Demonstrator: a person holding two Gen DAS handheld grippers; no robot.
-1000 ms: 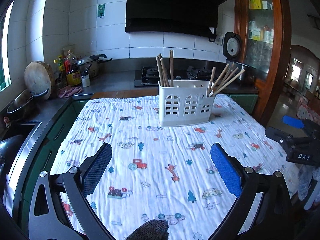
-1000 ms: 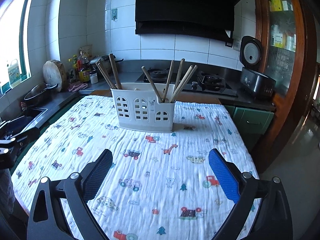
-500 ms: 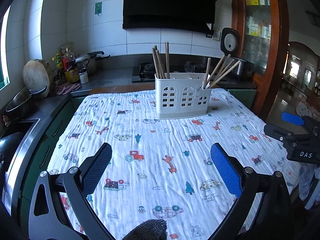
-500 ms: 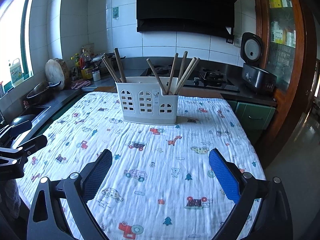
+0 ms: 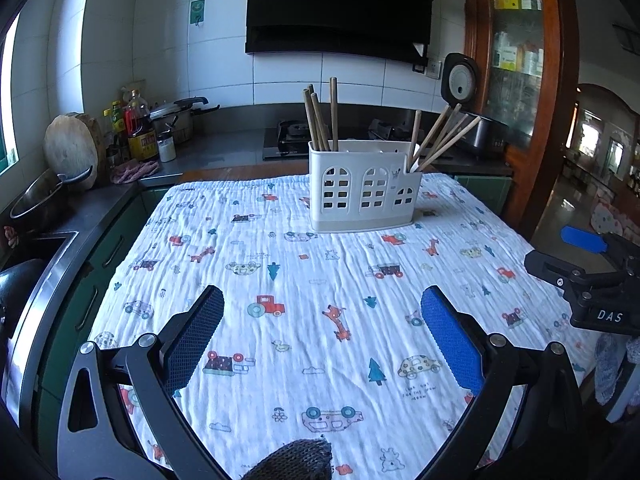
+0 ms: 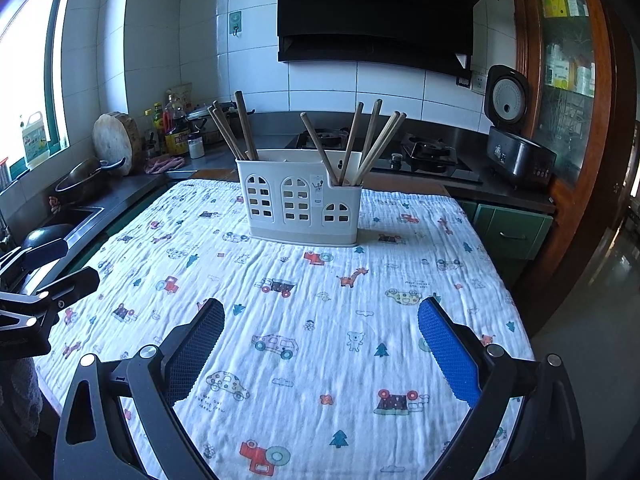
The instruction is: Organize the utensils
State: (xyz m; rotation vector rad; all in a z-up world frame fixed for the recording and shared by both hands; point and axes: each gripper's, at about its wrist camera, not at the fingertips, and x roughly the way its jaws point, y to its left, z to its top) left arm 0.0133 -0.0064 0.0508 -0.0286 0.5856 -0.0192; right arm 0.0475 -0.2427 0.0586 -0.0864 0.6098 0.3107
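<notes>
White plastic makes up the utensil holder (image 5: 365,188), which stands upright on the far half of the table (image 5: 320,340), on a pale cloth (image 6: 304,312) printed with small cars, trees and giraffes. Its front wall has arched window cut-outs. One bunch of wooden chopsticks (image 5: 320,120) sticks up from the left compartment, nearly vertical, and a second bunch of chopsticks (image 5: 440,138) fans out to the right from the lower right compartment; the middle section shows no sticks above its rim. Both tools hang above the near part of the cloth, well apart from the holder. The left gripper (image 5: 322,336) has its blue-padded jaws spread wide with nothing between them, and the right gripper (image 6: 320,344) is likewise spread wide and holding nothing. Behind the table run a dark counter with a gas hob (image 6: 424,152), a rice cooker (image 6: 516,136) at the right and bottles (image 6: 176,128) beside a round chopping board (image 6: 116,140) at the left.
</notes>
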